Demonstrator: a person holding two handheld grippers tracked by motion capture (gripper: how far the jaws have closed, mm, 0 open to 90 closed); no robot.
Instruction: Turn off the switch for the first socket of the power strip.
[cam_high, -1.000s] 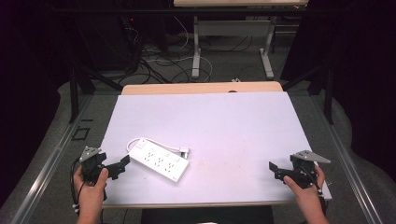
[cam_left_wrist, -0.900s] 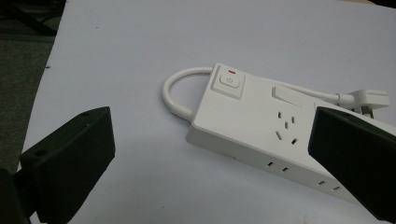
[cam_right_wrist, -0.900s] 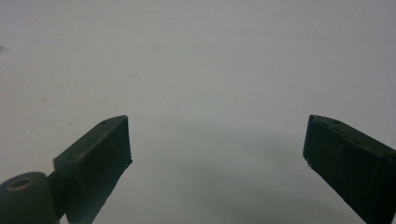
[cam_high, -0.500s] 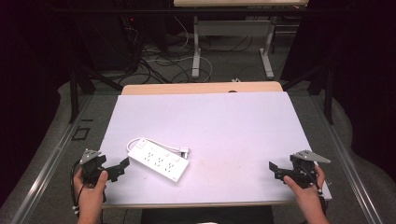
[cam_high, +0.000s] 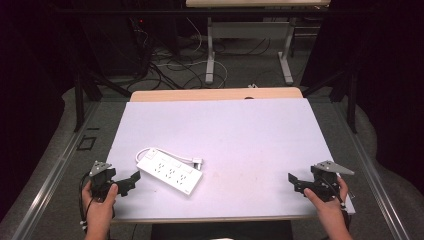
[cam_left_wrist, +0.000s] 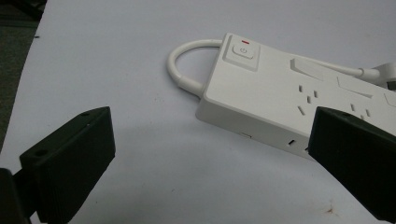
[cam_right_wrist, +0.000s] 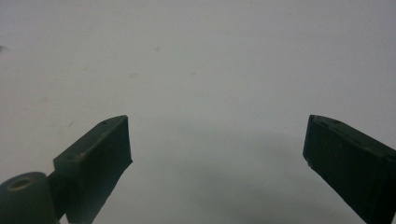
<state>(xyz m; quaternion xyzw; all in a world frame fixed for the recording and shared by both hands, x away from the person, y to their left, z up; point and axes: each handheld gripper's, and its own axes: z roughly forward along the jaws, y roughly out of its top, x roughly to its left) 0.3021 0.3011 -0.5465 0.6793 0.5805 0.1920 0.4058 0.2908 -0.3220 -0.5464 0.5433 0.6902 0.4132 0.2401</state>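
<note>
Left gripper (cam_high: 131, 181): your black tool, topped at its 12 o'clock by a grey three-cornered plate; a dark cable trails from it toward 6 o'clock.
Right gripper (cam_high: 295, 181): black too, with the same grey plate.
Jaws: blocky matte-black pads with small round holes in their upper faces.
Hands: your left hand (cam_high: 100, 207) and right hand (cam_high: 327, 200) are bare, no sleeves.

- The left hand-held gripper (cam_left_wrist: 205, 154) has its two black jaws spread wide, with nothing between them.
- A white power strip (cam_left_wrist: 285, 98) lies on the pale table (cam_left_wrist: 107, 60), beyond the jaws and towards the right one.
- Its power button (cam_left_wrist: 243, 50) sits at the near end under a small red mark.
- A white cable (cam_left_wrist: 187, 70) loops out from that end.
</note>
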